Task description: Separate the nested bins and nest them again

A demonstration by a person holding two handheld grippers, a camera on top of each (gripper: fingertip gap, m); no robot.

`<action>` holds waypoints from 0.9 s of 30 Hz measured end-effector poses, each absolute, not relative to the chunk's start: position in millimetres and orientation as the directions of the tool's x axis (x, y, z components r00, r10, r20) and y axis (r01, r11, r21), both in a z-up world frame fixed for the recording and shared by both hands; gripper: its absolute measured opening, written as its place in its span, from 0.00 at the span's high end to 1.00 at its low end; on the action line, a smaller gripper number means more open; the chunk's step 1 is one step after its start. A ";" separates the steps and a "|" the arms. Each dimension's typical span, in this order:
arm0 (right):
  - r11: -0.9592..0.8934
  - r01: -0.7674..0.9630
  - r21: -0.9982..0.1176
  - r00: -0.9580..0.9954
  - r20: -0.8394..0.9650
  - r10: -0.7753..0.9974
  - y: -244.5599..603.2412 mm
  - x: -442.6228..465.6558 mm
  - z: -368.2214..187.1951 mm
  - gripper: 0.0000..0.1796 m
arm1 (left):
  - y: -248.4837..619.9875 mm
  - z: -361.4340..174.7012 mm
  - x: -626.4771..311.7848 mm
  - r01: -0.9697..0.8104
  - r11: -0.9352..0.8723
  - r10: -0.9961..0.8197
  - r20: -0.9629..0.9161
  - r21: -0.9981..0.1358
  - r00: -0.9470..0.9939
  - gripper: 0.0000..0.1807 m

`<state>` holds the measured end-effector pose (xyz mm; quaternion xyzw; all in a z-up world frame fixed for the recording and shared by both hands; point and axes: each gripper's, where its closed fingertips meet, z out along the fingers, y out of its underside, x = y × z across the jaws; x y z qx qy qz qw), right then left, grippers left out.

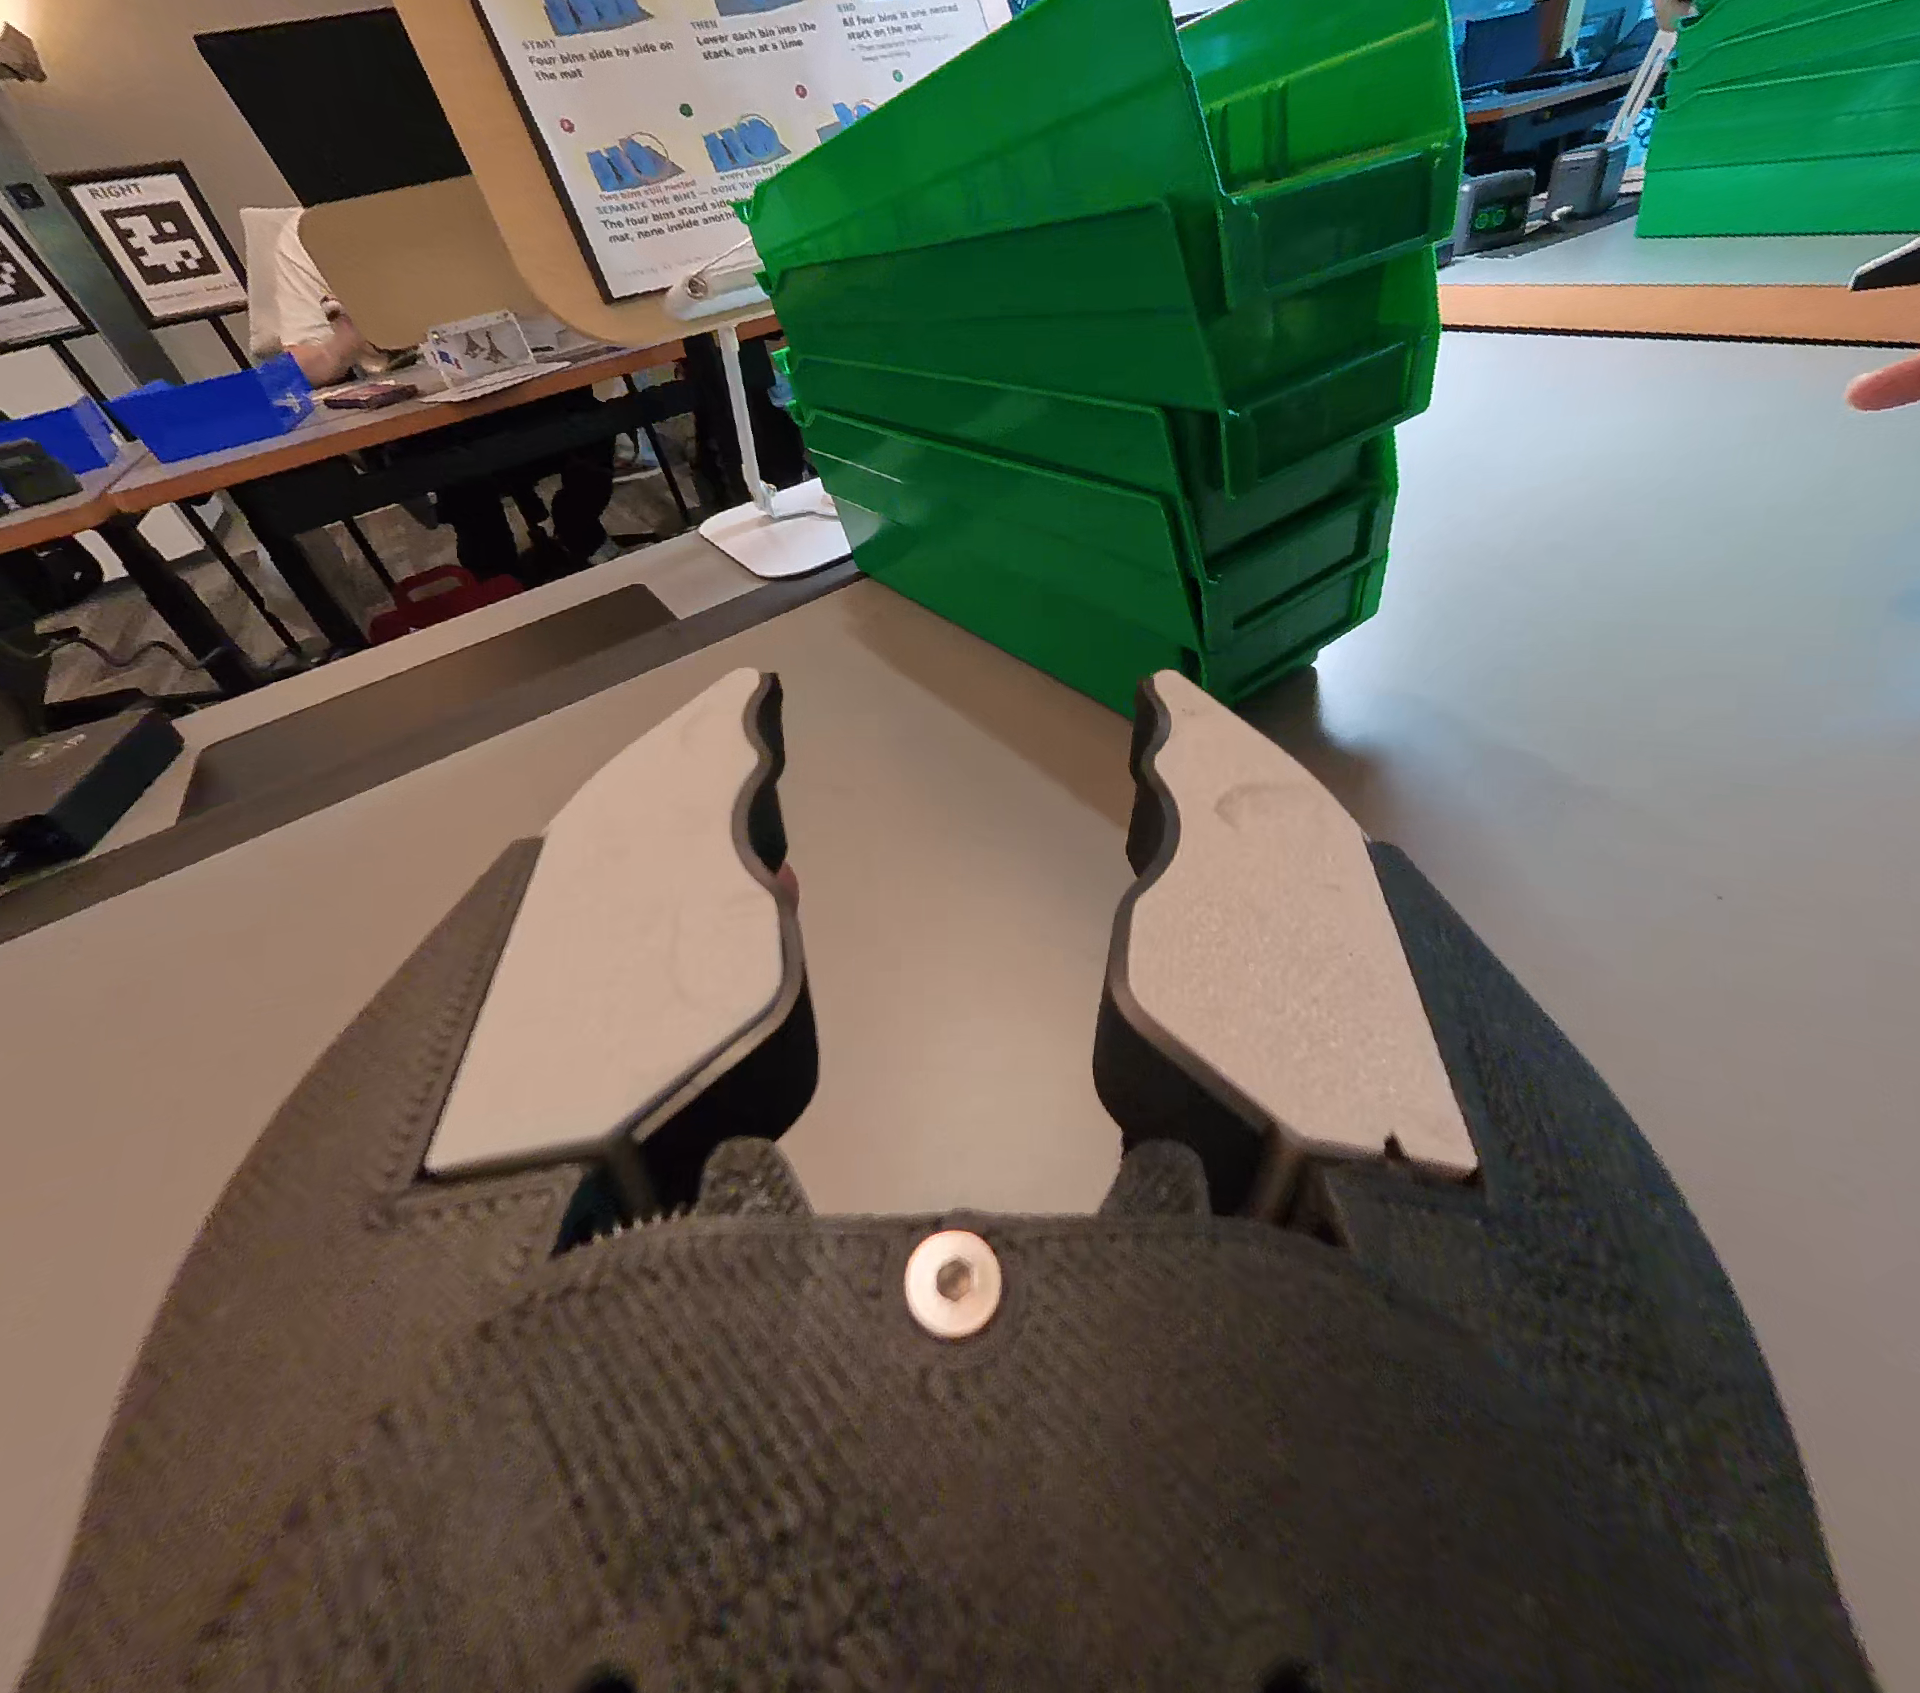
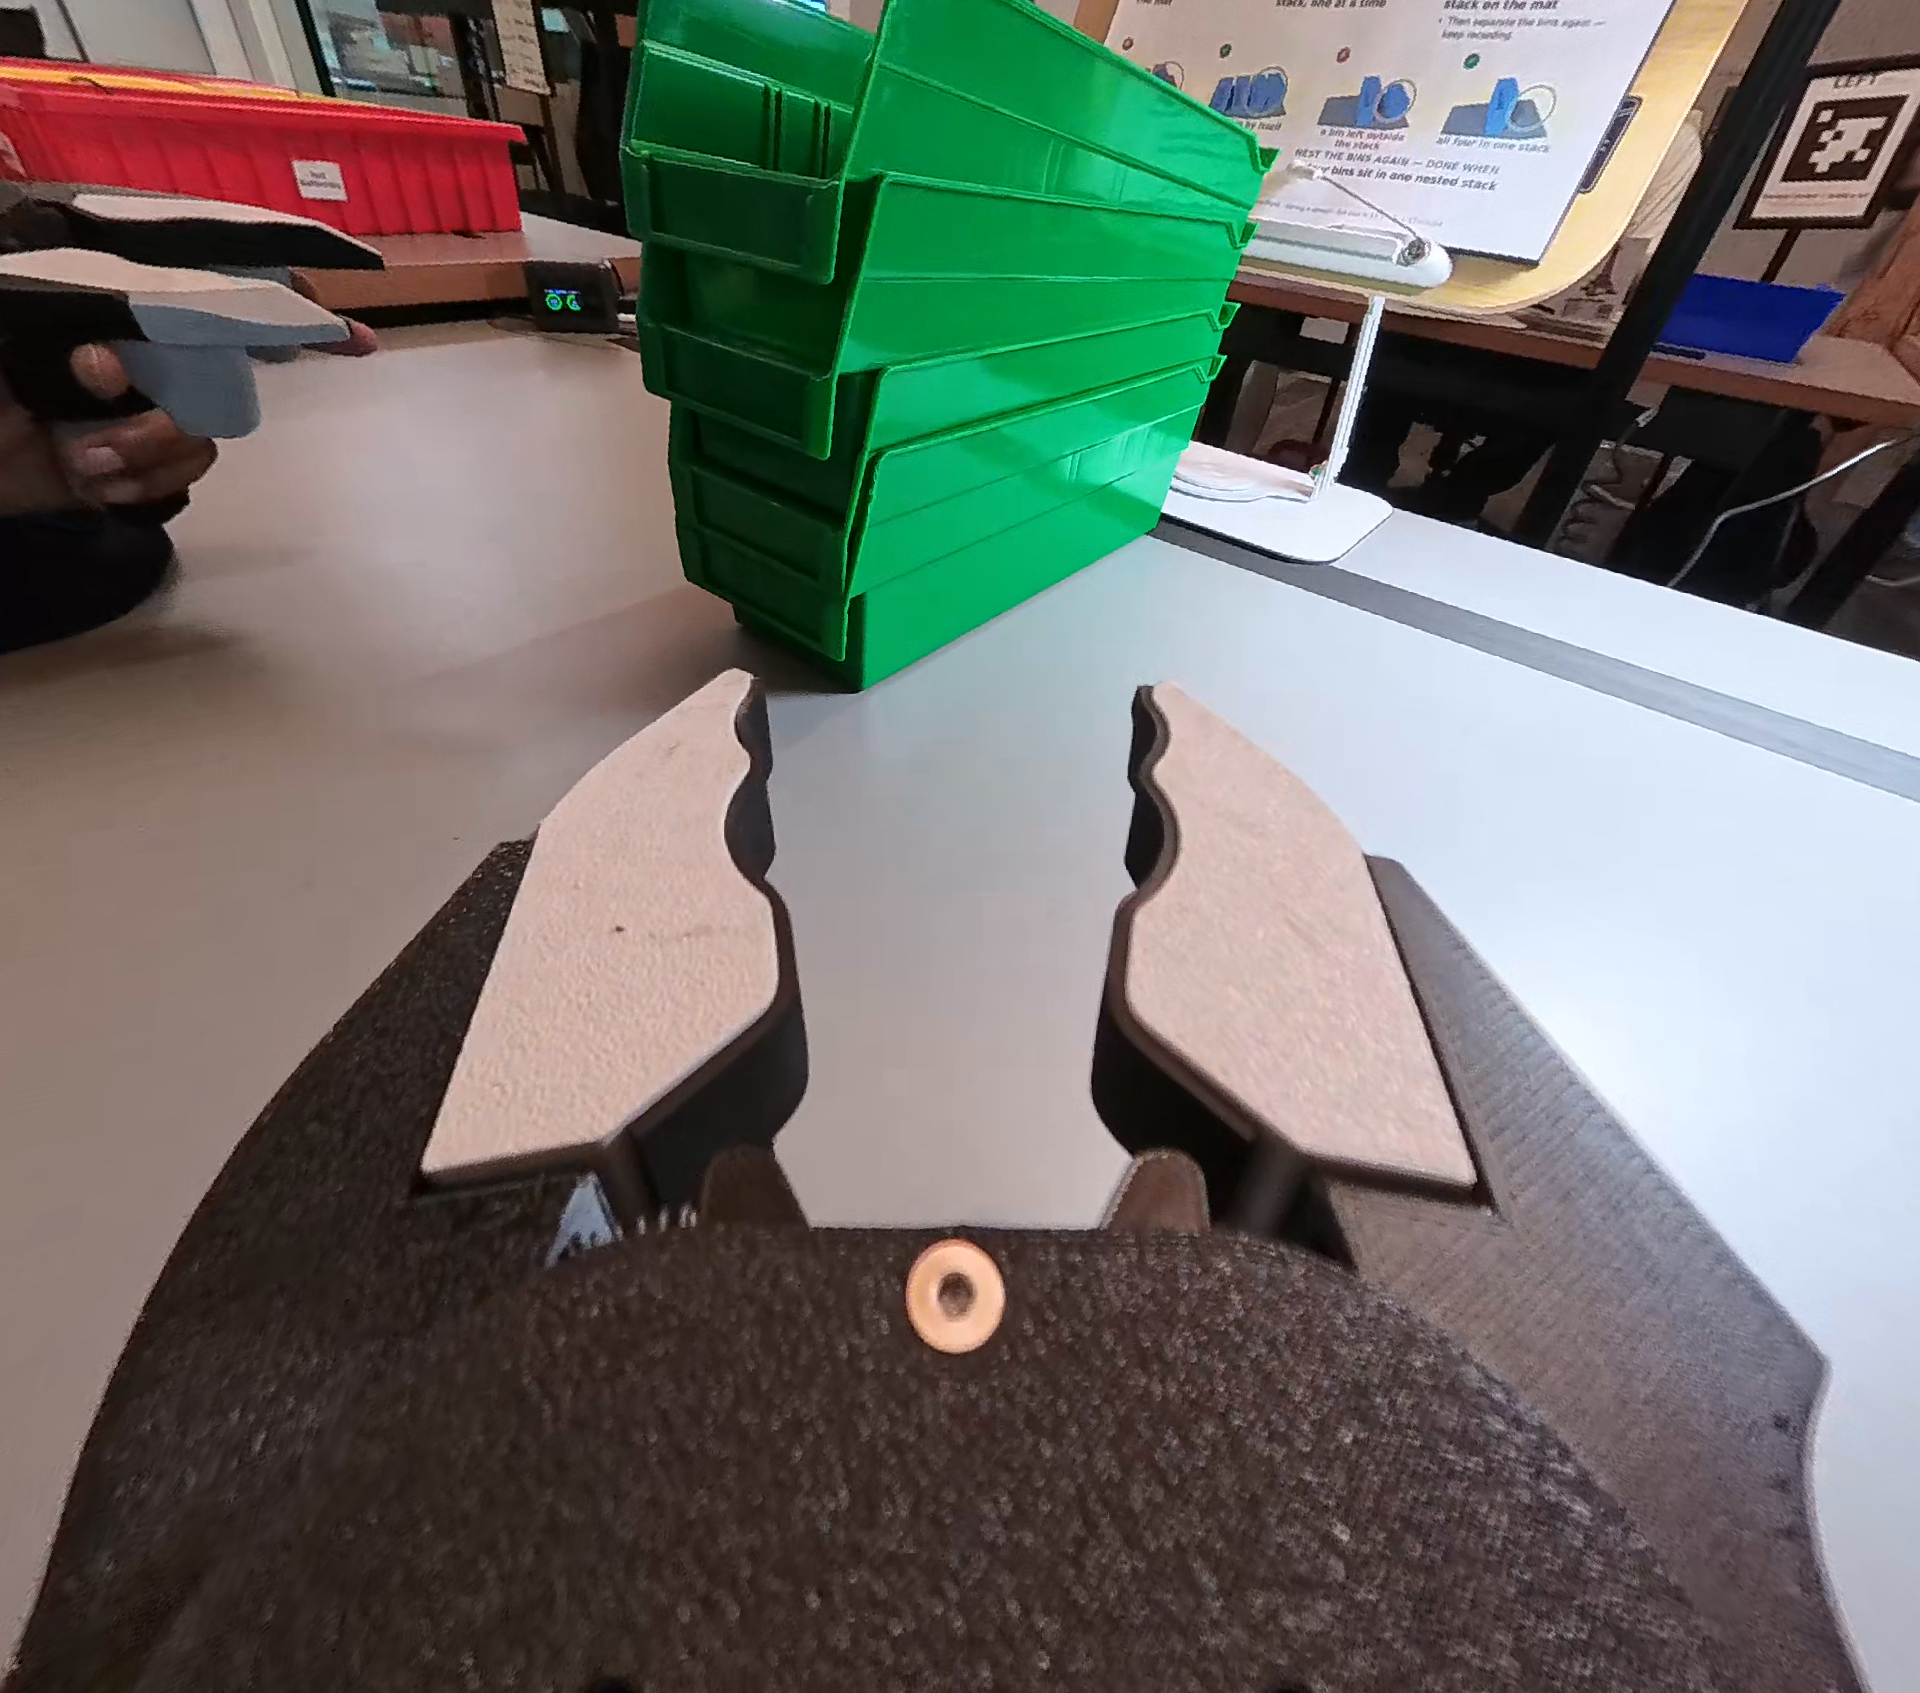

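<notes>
While both sets of jaws stand released and empty, the stack of green bins, glossy moulded plastic with slanted walls, sits nested on the smooth grey tabletop. Left gripper and right gripper: coarse black printed bodies, pale wavy-edged fingers.

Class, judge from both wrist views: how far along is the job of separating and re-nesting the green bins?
Done: nothing visibly; the green bins stand in one nested stack on the table, top bin tilted. In hand: nothing; the left hand-held gripper and right hand-held gripper are open, empty, short of the stack. Left: apparently separating every bin, then nesting them again.
</notes>
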<state>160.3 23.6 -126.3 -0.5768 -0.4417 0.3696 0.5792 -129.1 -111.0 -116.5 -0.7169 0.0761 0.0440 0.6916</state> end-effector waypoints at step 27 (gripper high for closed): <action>0.374 0.229 -0.899 0.147 0.411 0.900 -12.4 98.8 -77.3 0.66 | -104.5 -133.6 -116.3 -0.157 -0.095 -0.110 -0.146 -0.983 0.983 0.62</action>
